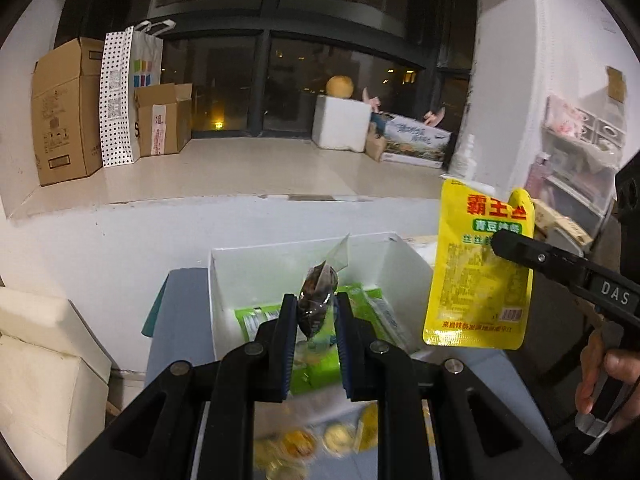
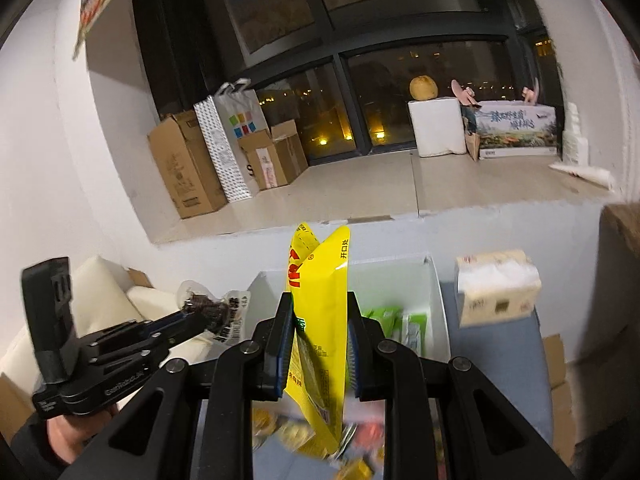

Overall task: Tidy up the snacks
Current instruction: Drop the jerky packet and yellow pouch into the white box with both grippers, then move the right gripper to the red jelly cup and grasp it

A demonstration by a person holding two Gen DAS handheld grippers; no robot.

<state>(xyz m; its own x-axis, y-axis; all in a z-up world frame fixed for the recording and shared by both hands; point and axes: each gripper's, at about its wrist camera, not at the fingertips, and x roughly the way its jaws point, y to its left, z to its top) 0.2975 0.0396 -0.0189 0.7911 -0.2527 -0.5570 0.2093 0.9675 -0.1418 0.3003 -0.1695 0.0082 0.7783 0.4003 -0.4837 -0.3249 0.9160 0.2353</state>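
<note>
My left gripper is shut on a small clear packet of dark snack, held above the white box; it also shows in the right wrist view. My right gripper is shut on a large yellow snack pouch with red lettering, held upright in front of the white box; the pouch also shows in the left wrist view, to the right of the box. Green packets lie inside the box. Blurred yellow and red snacks lie on the blue-grey tabletop below.
A tissue pack stands right of the box. White foam blocks sit to the left. Behind a white ledge are cardboard boxes, a dotted paper bag and a white foam box by a dark window.
</note>
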